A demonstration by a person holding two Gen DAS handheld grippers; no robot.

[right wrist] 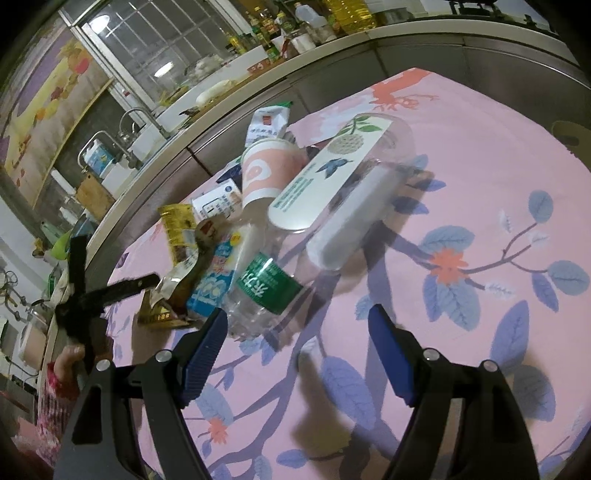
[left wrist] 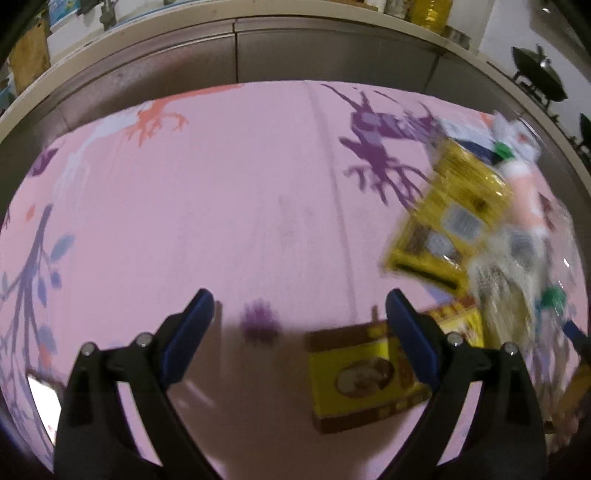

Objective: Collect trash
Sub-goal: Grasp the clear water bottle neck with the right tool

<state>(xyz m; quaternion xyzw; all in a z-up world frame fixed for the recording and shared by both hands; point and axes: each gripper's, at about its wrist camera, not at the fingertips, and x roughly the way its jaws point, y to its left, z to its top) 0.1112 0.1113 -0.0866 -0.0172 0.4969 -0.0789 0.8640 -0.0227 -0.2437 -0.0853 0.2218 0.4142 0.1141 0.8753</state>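
A heap of trash lies on the pink flowered tablecloth. It holds a clear bottle with a green label, a clear jar with a white label, a pink paper cup, a blue-white packet and a yellow wrapper. My right gripper stands open just short of the bottle, holding nothing. My left gripper is open and empty over the cloth. A yellow-brown packet lies by its right finger, and the blurred heap is at its right.
In the right wrist view the left gripper and the hand holding it sit left of the heap. Behind the table runs a grey cabinet front under a counter with bottles and a sink. A wok stands at far right.
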